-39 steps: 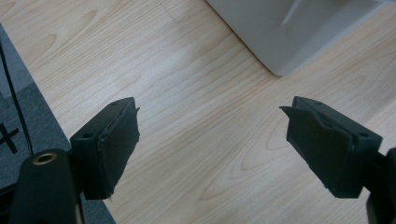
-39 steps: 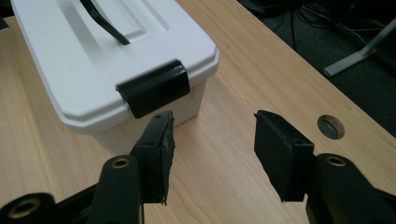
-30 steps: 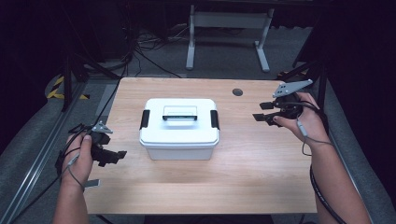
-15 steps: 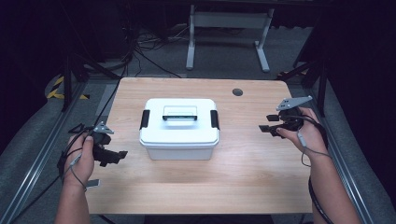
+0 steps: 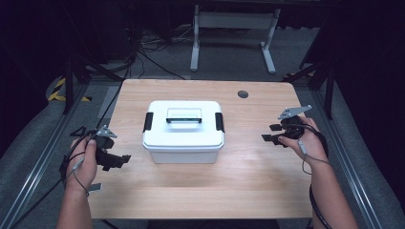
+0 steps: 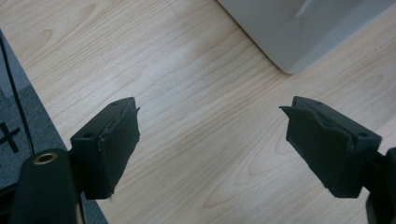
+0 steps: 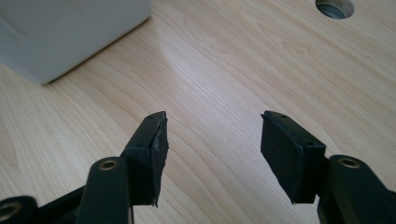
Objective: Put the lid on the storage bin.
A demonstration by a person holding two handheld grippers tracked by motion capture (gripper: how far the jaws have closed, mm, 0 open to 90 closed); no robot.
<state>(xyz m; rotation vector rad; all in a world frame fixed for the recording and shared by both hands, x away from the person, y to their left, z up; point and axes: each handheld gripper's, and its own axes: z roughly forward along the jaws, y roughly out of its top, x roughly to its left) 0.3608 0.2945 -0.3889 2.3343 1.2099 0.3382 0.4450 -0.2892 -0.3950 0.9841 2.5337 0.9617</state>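
A white box (image 5: 183,130) with a black handle sits at the middle of the table (image 5: 248,176). Your left gripper (image 5: 117,161) hovers near its left side, jaws spread wide, holding nothing. Your right gripper (image 5: 270,132) hangs off to its right, jaws also apart and empty.

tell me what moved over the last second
The right gripper came back toward the person and down a little at the right side of the table, open and empty. The left gripper and the white box stayed put.
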